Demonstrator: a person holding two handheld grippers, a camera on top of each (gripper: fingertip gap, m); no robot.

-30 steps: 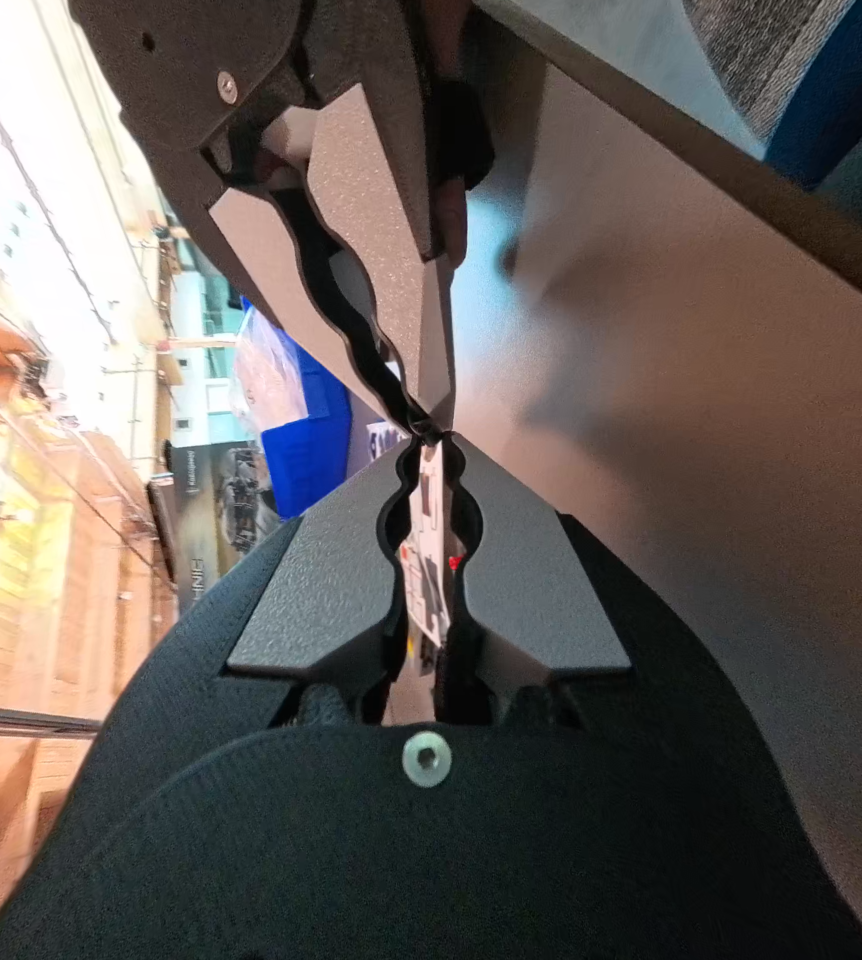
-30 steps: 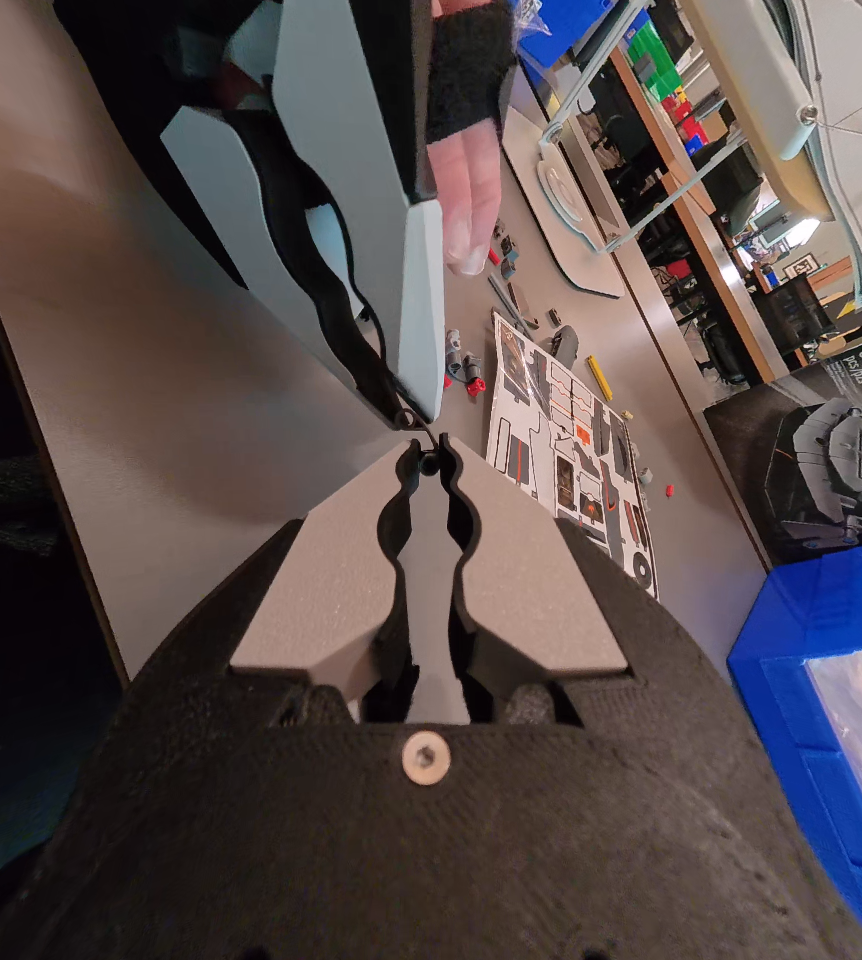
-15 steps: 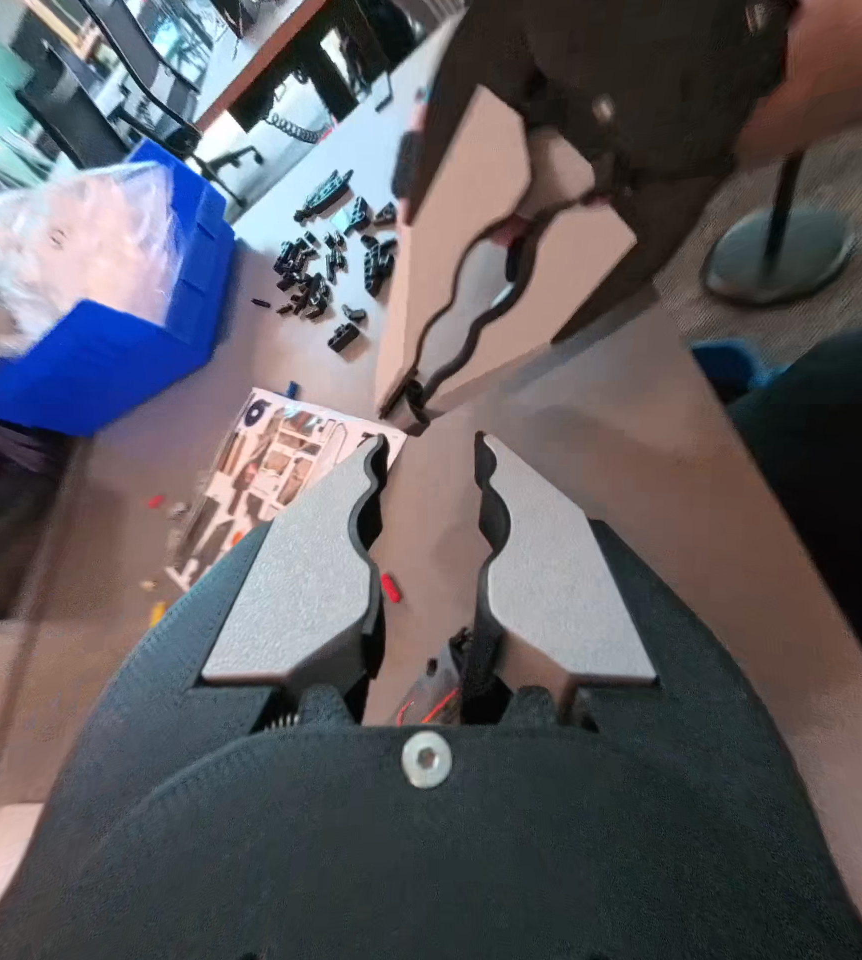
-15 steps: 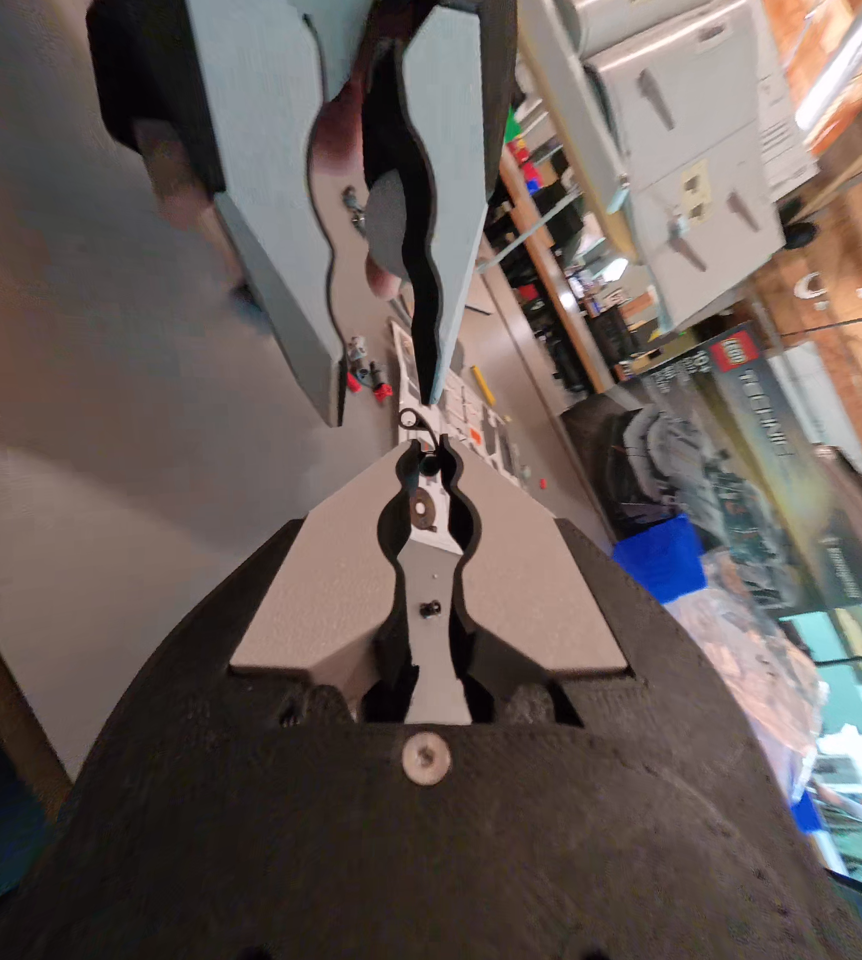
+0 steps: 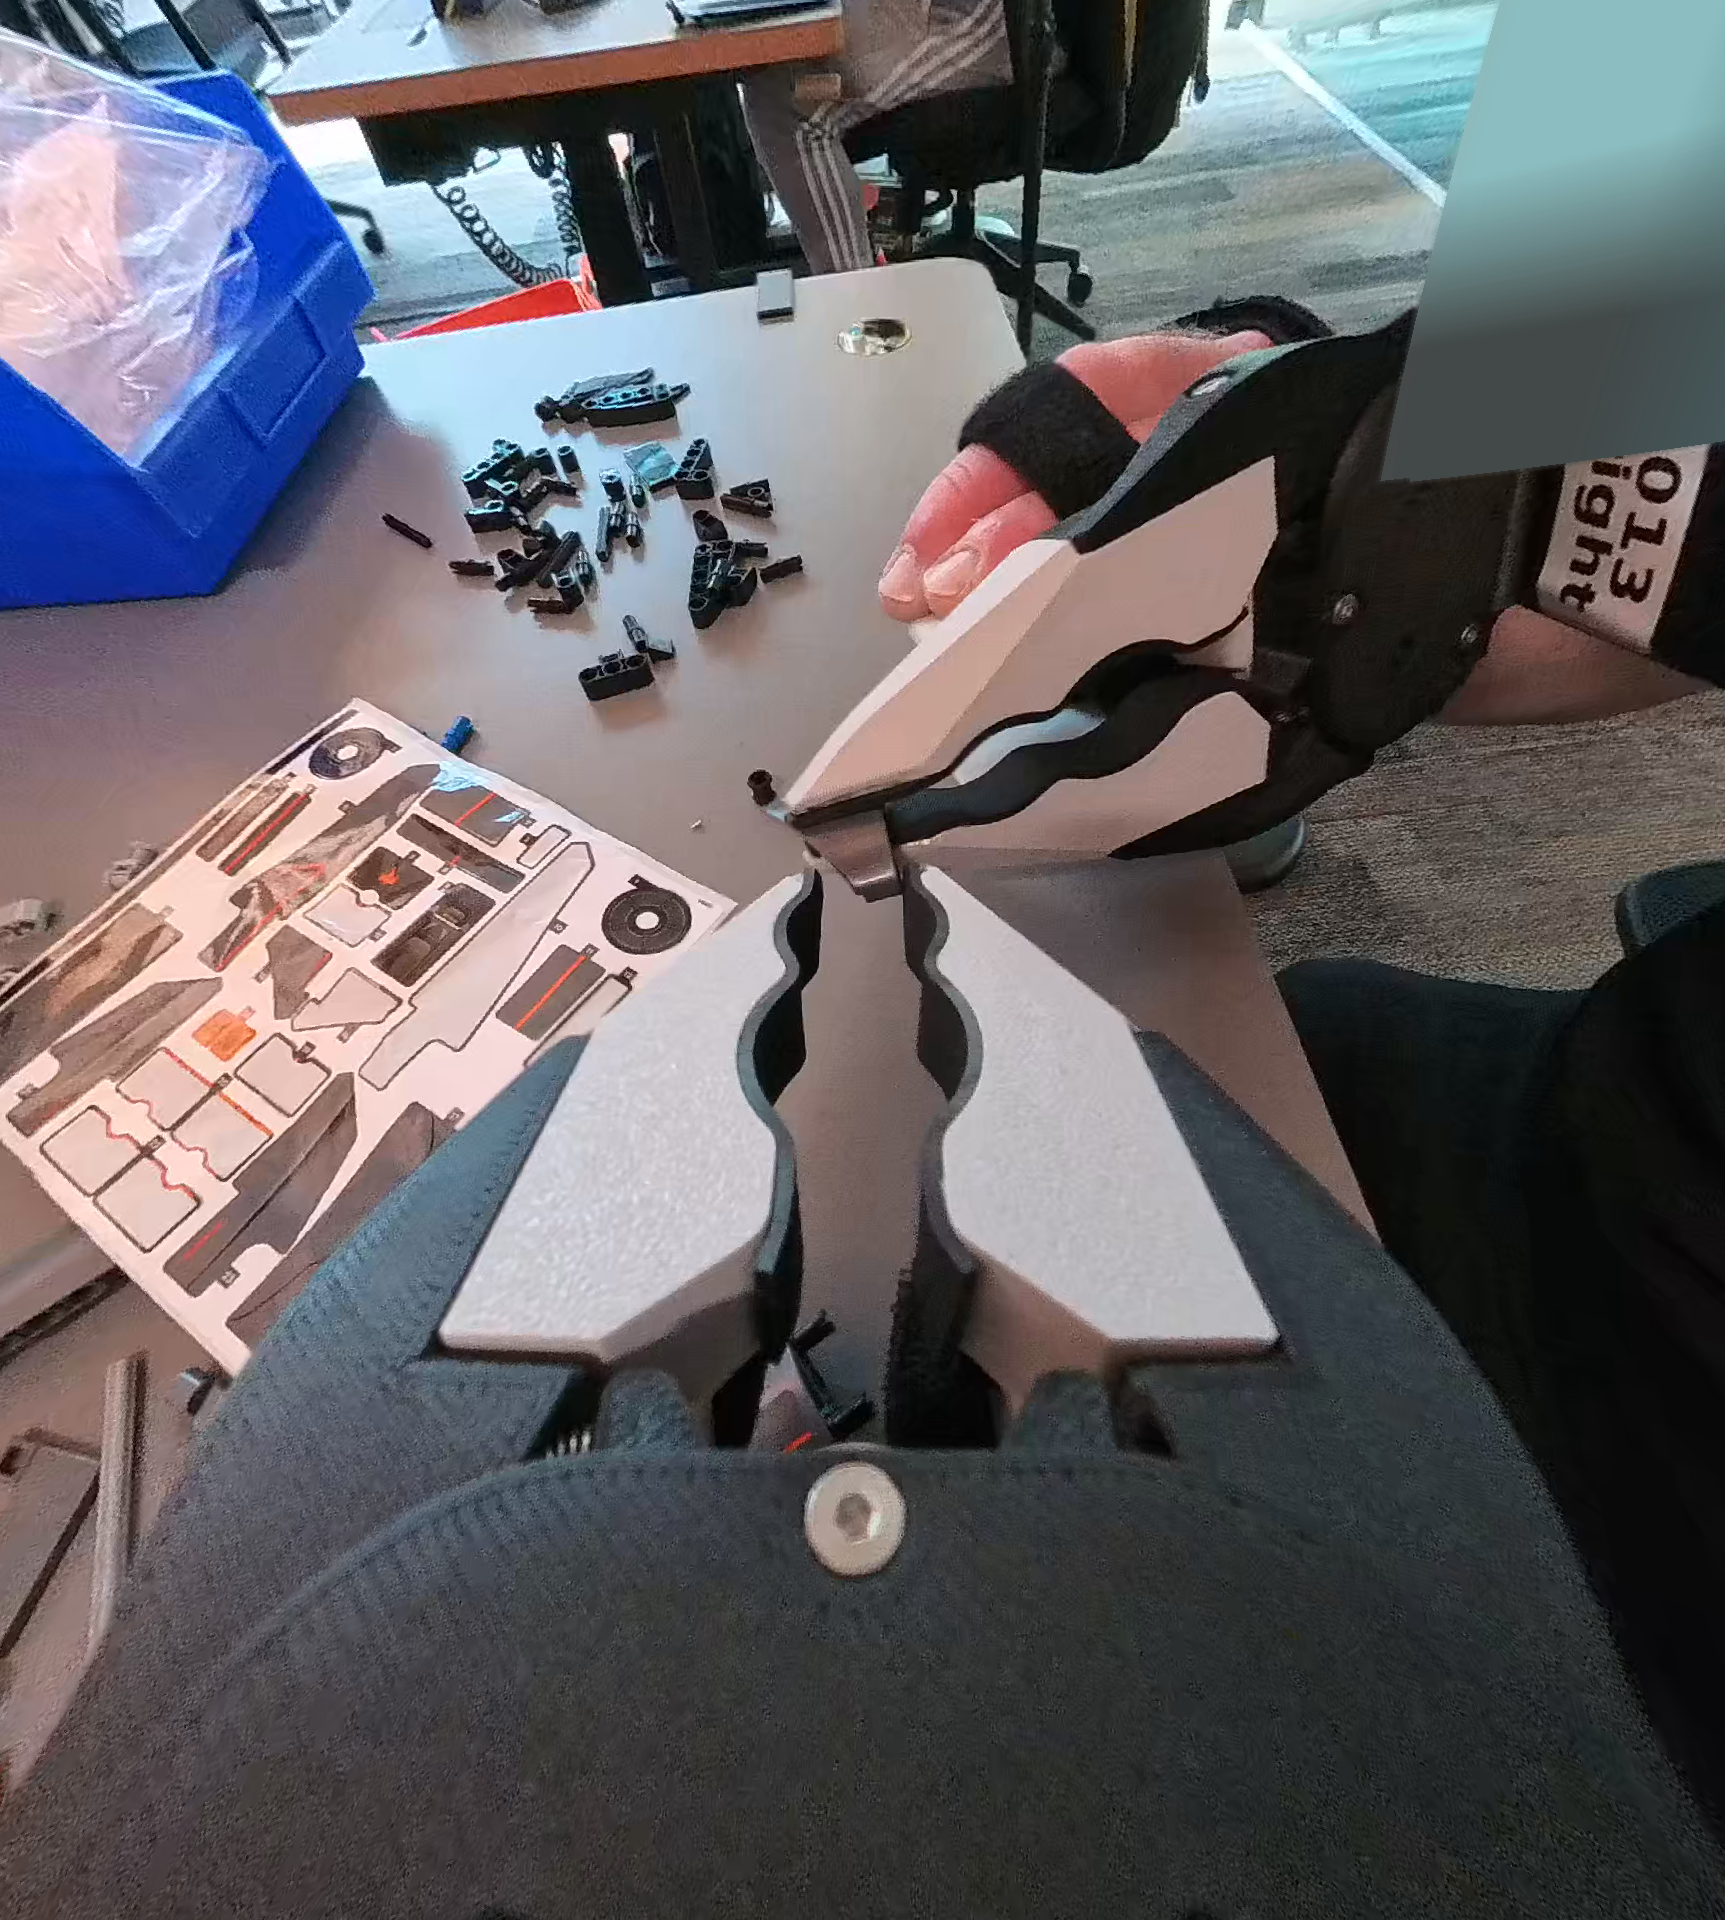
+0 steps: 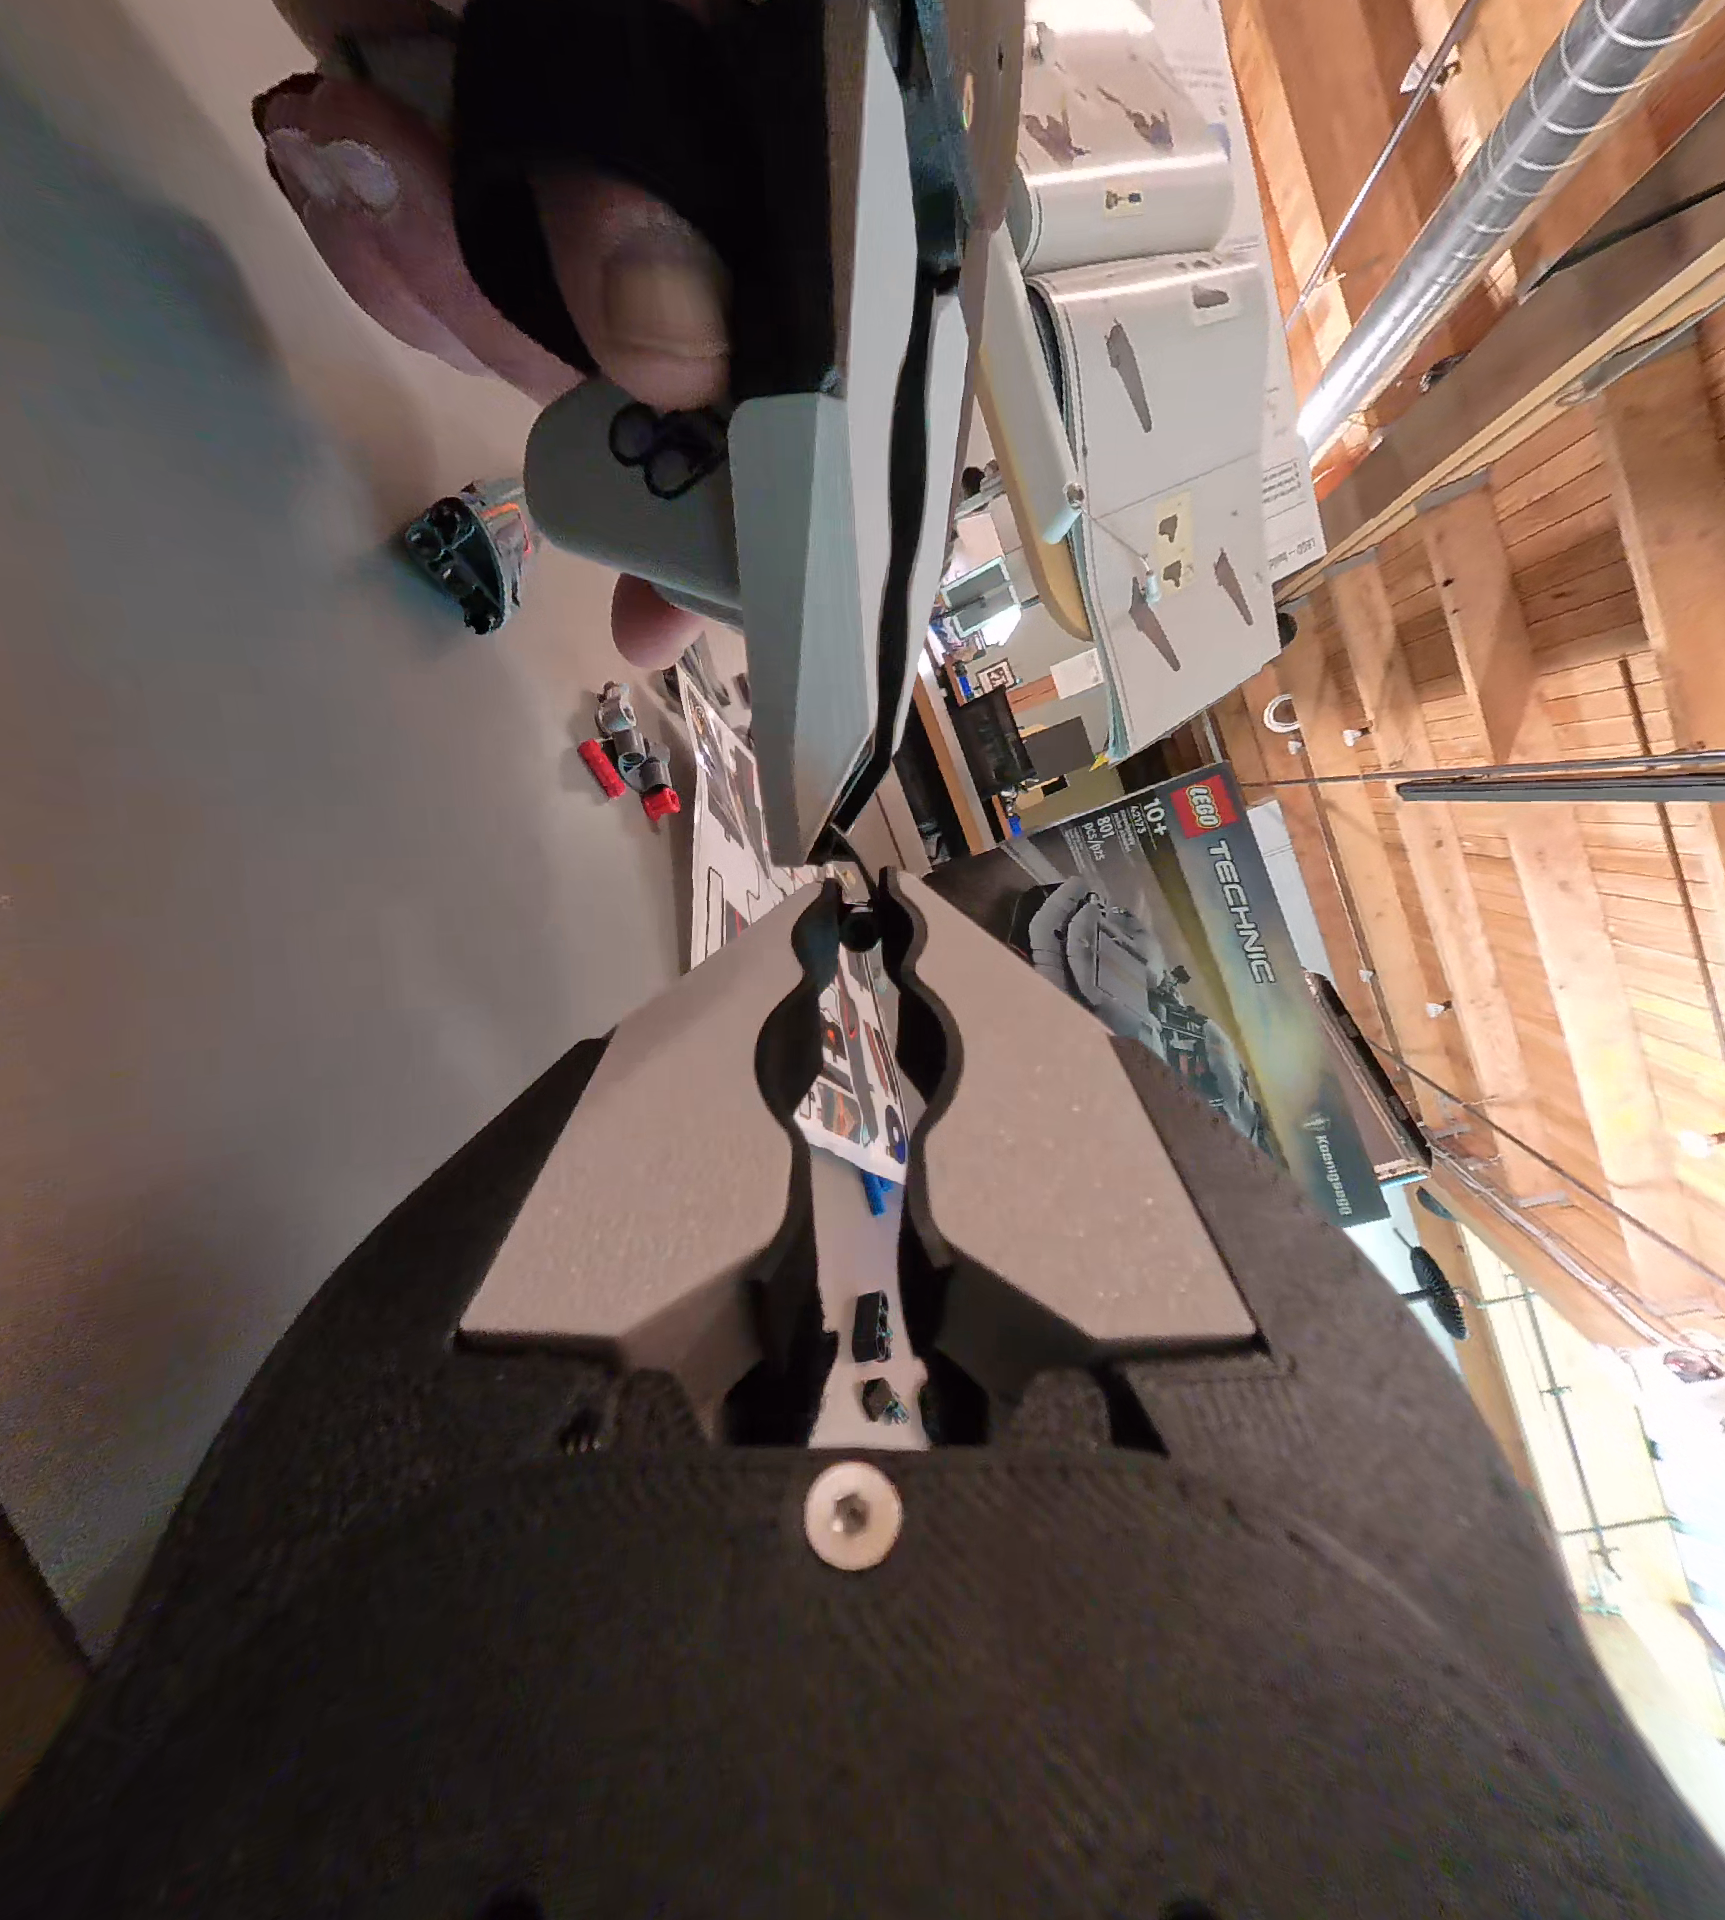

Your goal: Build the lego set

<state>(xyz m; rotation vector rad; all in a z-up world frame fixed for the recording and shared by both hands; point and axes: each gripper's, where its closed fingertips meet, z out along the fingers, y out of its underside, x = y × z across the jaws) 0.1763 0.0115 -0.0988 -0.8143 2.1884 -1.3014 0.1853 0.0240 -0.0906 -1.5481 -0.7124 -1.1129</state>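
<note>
Since a second ago your left gripper [image 5: 860, 883] has let go. Its fingers were pinched shut tip to tip against the other tool, and they now stand a narrow gap apart with nothing between them, over the near right corner of the sticker sheet [image 5: 318, 987].

Your right gripper [image 5: 796, 816] comes in from the right of the sheet, clamped at its very tips on a black pin [image 5: 759, 781]. The pin is short, round-ended and glossy black. Its free end pokes out past the fingertips on the side facing the sheet, with its long axis roughly carrying on the line of the fingers. It is too small to judge the tilt more closely. Pin and tips hang just off the sheet's right corner, almost touching your left gripper's tips.

From the right wrist view, your left hand [image 6: 525, 260] presses a grey panel [image 6: 619, 499] against the outside of the left gripper. The panel is smooth, rounded at one end, and has black-ringed holes.

Beyond the sheet on the table [image 5: 162, 665] lies a scatter of loose black parts [image 5: 609, 520]. Past the sheet's far left stands a blue bin [image 5: 110, 436] holding clear plastic bags.
</note>
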